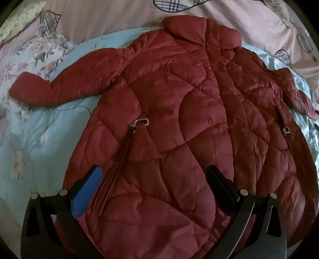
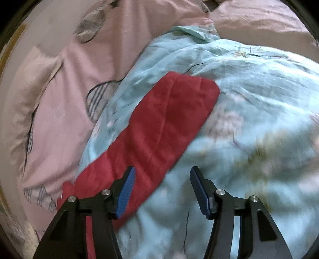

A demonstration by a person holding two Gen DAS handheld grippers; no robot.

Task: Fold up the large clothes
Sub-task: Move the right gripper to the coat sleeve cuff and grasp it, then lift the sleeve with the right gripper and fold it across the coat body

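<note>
A dark red quilted coat (image 1: 179,111) lies spread flat, front up, on a light blue floral quilt (image 1: 30,143). Its collar (image 1: 199,29) points to the far side. One sleeve (image 1: 59,87) stretches out to the left, the other (image 1: 295,93) lies at the right edge. My left gripper (image 1: 153,175) is open and empty above the coat's lower part. In the right wrist view the right sleeve (image 2: 159,127) lies diagonally on the quilt (image 2: 249,129). My right gripper (image 2: 162,177) is open and empty just above the sleeve's edge.
Pink bedding with plaid heart patches (image 1: 99,18) lies beyond the quilt, and it also shows in the right wrist view (image 2: 59,89). A floral pillow (image 1: 20,20) sits at the far left. A metal zipper pull (image 1: 139,122) lies on the coat's front.
</note>
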